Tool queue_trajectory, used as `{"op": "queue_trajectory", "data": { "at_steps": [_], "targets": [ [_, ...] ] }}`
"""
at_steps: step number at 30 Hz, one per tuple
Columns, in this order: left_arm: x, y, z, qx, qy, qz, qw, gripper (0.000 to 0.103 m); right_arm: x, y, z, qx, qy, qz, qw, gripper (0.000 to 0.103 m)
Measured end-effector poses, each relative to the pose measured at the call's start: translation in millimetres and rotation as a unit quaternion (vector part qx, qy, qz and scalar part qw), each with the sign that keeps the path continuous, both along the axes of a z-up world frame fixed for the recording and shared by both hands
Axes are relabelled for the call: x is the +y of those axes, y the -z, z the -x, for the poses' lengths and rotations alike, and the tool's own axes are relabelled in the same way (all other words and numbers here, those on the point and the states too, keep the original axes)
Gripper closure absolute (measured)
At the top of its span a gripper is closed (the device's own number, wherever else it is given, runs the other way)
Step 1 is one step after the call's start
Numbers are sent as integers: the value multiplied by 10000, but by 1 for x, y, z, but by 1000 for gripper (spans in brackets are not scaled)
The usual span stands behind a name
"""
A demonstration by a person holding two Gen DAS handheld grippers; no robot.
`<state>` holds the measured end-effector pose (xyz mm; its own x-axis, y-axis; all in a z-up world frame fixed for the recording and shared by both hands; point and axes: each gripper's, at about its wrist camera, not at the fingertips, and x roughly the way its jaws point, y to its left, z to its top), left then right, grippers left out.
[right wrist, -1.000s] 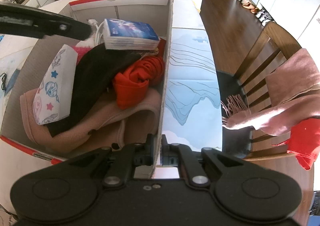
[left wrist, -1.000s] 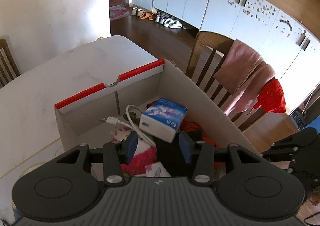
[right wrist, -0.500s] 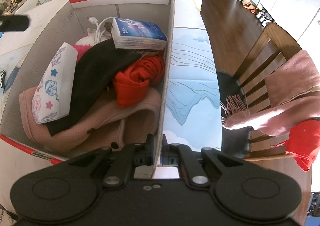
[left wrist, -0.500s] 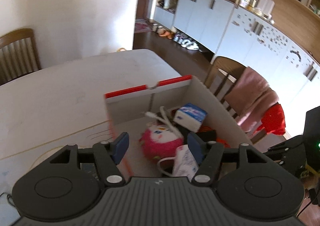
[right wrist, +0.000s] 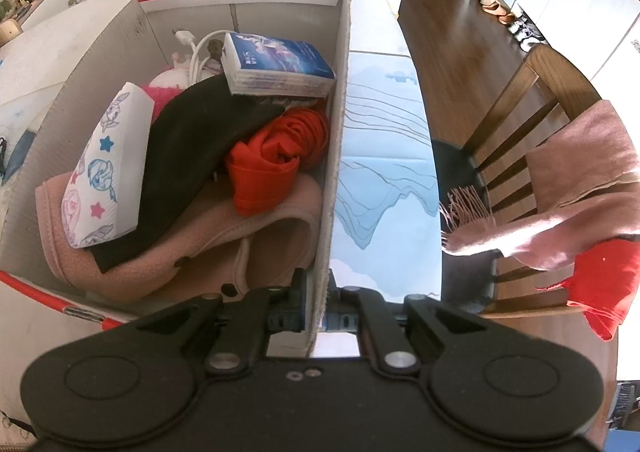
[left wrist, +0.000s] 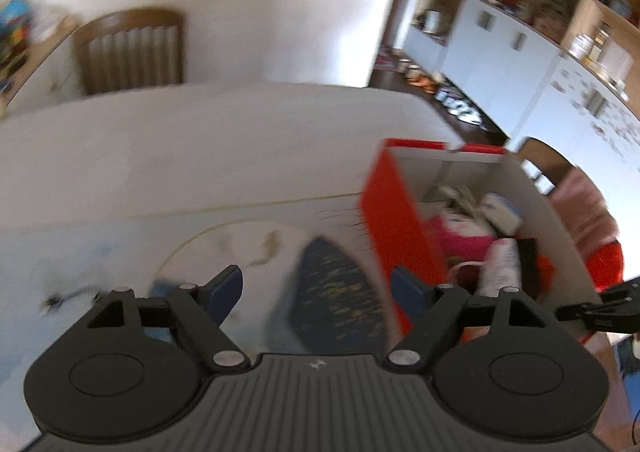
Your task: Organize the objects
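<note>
A cardboard box (right wrist: 340, 132) with red trim stands on the table. In it lie a blue tissue pack (right wrist: 280, 60), a red cloth (right wrist: 276, 156), a black cloth (right wrist: 184, 140), a white cartoon-print pack (right wrist: 108, 164), a pink fleece (right wrist: 200, 248), a pink plush toy (right wrist: 168, 86) and a white cable (right wrist: 198, 48). My right gripper (right wrist: 318, 292) is shut on the box's right wall near its front corner. In the blurred left wrist view my left gripper (left wrist: 316, 284) hangs over the table left of the box (left wrist: 388, 220), its jaws opening with nothing between them.
A patterned blue mat (right wrist: 384, 172) covers the table right of the box. A wooden chair (right wrist: 520, 112) beside it carries a pink scarf (right wrist: 568, 180) and a red cloth (right wrist: 604, 284). Another chair (left wrist: 128, 48) stands at the far side. A small cable (left wrist: 60, 298) lies at the left.
My left gripper has swung left, from over the box to the table beside it, and its jaws have widened. The right gripper and the box have stayed put.
</note>
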<state>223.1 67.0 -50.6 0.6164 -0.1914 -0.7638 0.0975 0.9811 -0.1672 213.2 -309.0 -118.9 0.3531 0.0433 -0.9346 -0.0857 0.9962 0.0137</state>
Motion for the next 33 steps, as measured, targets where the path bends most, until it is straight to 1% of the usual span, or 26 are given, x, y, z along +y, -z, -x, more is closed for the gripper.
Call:
{"op": "queue_trajectory", "data": {
  "at_steps": [3, 8, 12, 16, 21, 26, 30, 32, 33],
  "targets": [
    [32, 12, 2, 179, -469, 51, 9987, 21, 1, 0, -1, 16, 24, 14, 10000, 96],
    [74, 36, -3, 492, -1128, 19, 9924, 20, 3, 1, -2, 44, 57, 50, 10000, 96],
    [100, 56, -13, 809, -1566, 94, 9843, 20, 4, 2, -2, 44, 110, 82, 9999, 95],
    [118, 75, -22, 1110, -1904, 194, 9752, 20, 5, 3, -2, 28, 166, 102, 9998, 95],
    [128, 92, -33, 1361, -2144, 106, 9672, 20, 6, 3, -2, 2, 220, 131, 9997, 95],
    [129, 100, -38, 1440, -2242, -101, 9638, 22, 7, 2, -2, -5, 222, 156, 9996, 95],
    [129, 103, -38, 1451, -2199, -159, 9645, 37, 8, 2, -1, -4, 233, 152, 9996, 95],
    [130, 101, -38, 1427, -2178, -184, 9653, 40, 9, 3, -1, -10, 232, 171, 9996, 95],
    [132, 102, -38, 1414, -2171, -165, 9657, 44, 9, 3, -1, -13, 233, 171, 9996, 95]
  ]
}}
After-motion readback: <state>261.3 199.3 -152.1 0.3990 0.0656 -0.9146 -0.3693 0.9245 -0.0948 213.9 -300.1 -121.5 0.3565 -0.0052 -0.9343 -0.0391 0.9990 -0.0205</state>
